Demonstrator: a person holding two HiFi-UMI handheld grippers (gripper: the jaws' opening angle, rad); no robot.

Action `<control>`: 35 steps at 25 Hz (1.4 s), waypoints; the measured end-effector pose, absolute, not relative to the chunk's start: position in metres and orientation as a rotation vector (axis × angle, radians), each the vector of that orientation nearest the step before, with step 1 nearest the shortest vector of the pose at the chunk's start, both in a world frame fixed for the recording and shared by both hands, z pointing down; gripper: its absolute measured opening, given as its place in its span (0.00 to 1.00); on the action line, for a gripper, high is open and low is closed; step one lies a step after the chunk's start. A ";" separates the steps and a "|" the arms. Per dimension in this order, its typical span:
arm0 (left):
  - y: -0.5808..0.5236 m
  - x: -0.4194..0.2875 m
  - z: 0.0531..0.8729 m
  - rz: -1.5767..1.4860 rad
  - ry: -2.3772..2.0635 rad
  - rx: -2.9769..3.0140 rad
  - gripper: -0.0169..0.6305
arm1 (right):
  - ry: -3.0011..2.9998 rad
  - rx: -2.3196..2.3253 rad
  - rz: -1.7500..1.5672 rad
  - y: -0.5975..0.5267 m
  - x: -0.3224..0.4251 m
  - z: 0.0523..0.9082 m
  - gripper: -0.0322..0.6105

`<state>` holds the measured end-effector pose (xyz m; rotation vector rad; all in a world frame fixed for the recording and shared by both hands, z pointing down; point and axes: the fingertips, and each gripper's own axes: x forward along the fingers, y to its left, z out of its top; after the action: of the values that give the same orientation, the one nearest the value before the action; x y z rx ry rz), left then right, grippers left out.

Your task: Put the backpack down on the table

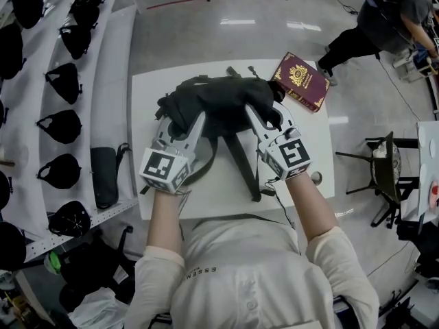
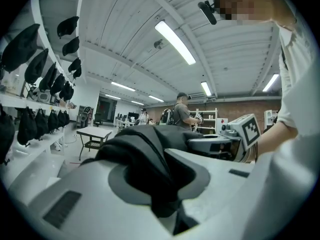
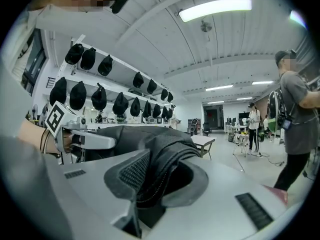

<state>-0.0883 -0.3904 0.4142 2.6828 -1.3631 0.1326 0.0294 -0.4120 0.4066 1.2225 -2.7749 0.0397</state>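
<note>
Jaws on the left gripper (image 1: 184, 123) are clenched on a thick fold of the black backpack (image 1: 219, 98); its own view shows the dark cloth bunched between the two grey pads. The right gripper (image 1: 267, 115) pinches another fold of the same bag, with textured fabric and a line of stitching squeezed between its pads. The two grippers hold the bag by its left and right sides, each nearly level, with the marker cubes toward the person. The backpack is over the far middle of the white table (image 1: 312, 160), and its straps (image 1: 241, 162) trail back across the tabletop toward the person's body. Whether the bag's base rests fully on the table cannot be made out. A maroon book (image 1: 302, 81) lies at the table's far right corner, just beside the bag. Shelves of black caps (image 1: 62, 125) run along the left, and another person (image 1: 384, 26) stands on the floor beyond the table.
</note>
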 end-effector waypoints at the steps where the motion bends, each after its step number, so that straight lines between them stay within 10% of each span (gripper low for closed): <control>1: -0.387 -0.088 0.417 0.134 -1.359 2.675 0.13 | -2.771 1.222 0.046 -0.408 0.030 0.409 0.20; 35: -0.237 -0.072 0.488 0.133 -1.325 2.496 0.15 | -2.745 1.154 0.251 -0.264 0.050 0.476 0.21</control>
<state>-0.0723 -0.2369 0.4878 2.4956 -1.3245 0.1328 0.0497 -0.2636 0.4762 1.1540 -2.7449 0.2510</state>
